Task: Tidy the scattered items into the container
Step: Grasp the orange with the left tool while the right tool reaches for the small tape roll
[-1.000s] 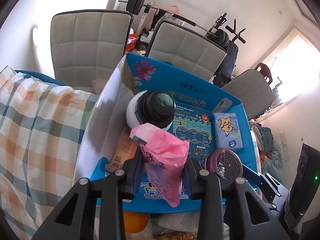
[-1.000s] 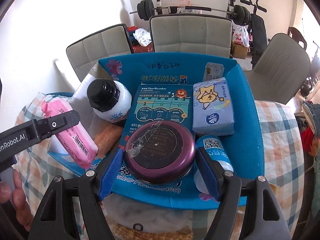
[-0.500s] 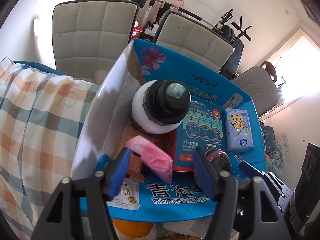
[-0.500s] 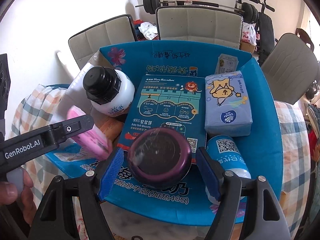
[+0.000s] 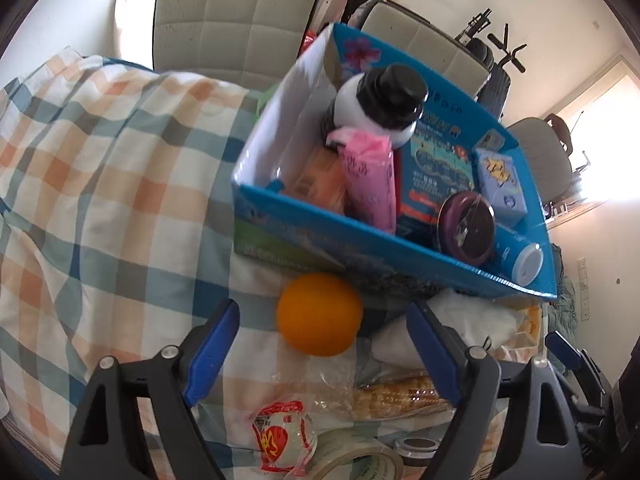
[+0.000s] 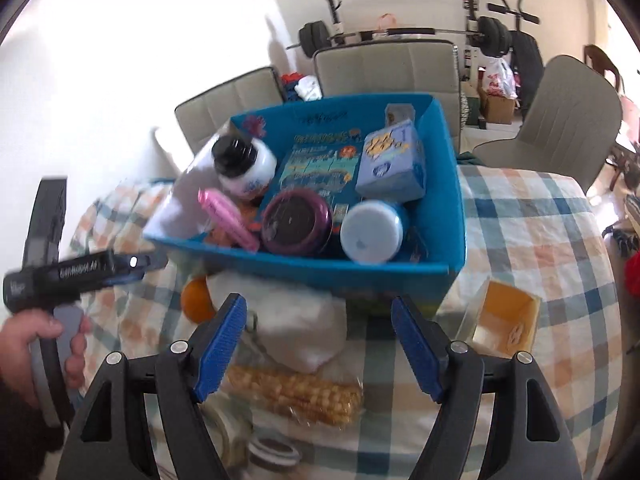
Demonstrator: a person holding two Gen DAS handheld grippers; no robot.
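The blue cardboard box [image 5: 344, 236] [image 6: 400, 270] stands on the checked tablecloth. In it lie a pink packet [image 5: 370, 176] [image 6: 230, 220], a purple round tin [image 5: 466, 224] [image 6: 296, 220], a white bottle with a black cap [image 5: 384, 100] [image 6: 244, 164], a tissue pack [image 6: 394, 164] and a blue tube [image 6: 372, 232]. My left gripper [image 5: 320, 344] is open and empty, with an orange [image 5: 320, 314] [image 6: 196, 302] between its fingers in front of the box. My right gripper [image 6: 316, 344] is open and empty above a white cloth bundle [image 6: 300, 328] and a bagged corn cob [image 6: 296, 396].
On the cloth near me lie a red-and-white packet [image 5: 280, 440], a tape roll [image 5: 356, 460], a small jar lid [image 6: 276, 452] and a yellow carton [image 6: 508, 320]. Grey chairs [image 6: 384, 70] and gym gear stand beyond the table.
Both grippers let go of their items in the box, the pink packet and the purple tin, and pulled back toward me. They now hover over the loose items in front of the box.
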